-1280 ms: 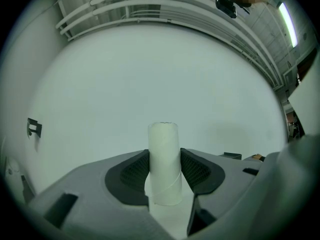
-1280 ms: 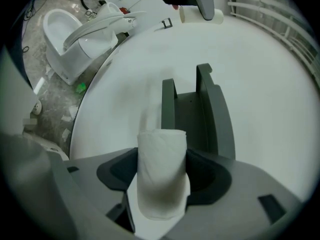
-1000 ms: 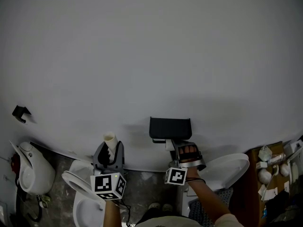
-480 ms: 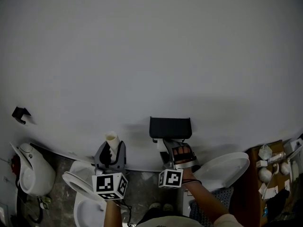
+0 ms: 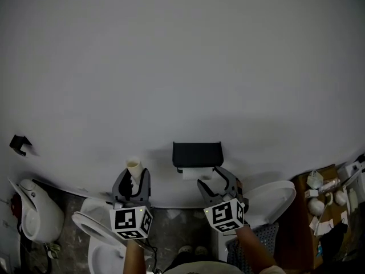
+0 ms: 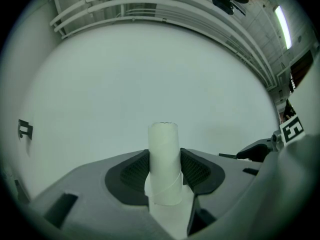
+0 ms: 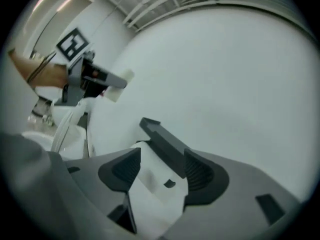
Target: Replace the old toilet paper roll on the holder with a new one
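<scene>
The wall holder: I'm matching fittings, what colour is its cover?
The holder cover is black; the head view shows it best.

The cardboard tube (image 6: 163, 149) showed only its upper part; its foot sat hidden between the jaws of the left tongs (image 5: 133, 180). In the head view the black holder (image 5: 197, 153) covered the top of the white roll (image 5: 194, 174) beneath it. The bottom edge cut off the left forearm (image 5: 134, 260), the right forearm (image 5: 254, 254) and the toilet bowl (image 5: 104, 254). The small white things (image 5: 320, 188) on the brown shelf (image 5: 302, 216) were too small to tell, and the right gripper view was blurred
</scene>
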Demonstrator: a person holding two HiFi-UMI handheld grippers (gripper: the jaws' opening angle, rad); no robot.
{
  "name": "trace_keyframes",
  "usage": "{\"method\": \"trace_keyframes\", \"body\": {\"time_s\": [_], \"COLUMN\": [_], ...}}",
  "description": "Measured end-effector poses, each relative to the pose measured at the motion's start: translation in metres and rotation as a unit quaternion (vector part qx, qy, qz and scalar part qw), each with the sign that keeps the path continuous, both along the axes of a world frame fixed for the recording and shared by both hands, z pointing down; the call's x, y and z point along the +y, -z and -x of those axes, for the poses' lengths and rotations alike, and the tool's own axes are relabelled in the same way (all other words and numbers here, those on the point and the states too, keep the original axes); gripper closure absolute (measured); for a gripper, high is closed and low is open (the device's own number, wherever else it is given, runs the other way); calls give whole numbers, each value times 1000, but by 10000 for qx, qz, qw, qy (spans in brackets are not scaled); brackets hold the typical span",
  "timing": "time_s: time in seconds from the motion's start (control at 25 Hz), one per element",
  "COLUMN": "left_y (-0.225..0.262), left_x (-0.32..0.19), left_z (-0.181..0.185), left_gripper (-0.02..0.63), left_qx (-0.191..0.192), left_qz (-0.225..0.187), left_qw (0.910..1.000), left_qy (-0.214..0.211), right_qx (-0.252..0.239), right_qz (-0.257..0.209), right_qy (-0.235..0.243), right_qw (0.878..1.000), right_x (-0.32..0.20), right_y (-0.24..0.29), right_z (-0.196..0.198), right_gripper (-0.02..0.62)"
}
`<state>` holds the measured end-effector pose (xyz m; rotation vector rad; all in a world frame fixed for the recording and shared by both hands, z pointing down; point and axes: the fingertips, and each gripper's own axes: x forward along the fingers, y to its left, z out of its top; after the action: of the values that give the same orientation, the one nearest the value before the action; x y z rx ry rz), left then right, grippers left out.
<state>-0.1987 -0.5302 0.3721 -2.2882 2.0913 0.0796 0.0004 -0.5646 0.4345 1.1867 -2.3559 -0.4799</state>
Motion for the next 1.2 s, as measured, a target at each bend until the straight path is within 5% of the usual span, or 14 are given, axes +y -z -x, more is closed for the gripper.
{"method": "trace_keyframes", "body": {"time_s": [0.2,0.56,0.72,1.2], "left_y": [4,8,9,18], "left_x": [-4,-9,-10,-6], "left_z": [-3,-13,-17,-20], "left_gripper": [413,413,414,413], "left_qx": [49,158,142,109], "left_qz": [-27,-38,-41,-134], "left_qw": [10000,9999,9999,9999], "left_qy": [50,25,13,-6], "right_qx": [-1554,-2883,-3061,-2905], "right_qz": [259,-60,-107,-174], "right_qy": [-618,-1565,-1689,-1621], "right_qw": [9856,9447,9368,9429], "right_x": [-14,-26,-27,-26], "right_y": [34,62,63,67], "right_z": [-57,-124,-131,-125], "right_gripper": [413,569,600,604]}}
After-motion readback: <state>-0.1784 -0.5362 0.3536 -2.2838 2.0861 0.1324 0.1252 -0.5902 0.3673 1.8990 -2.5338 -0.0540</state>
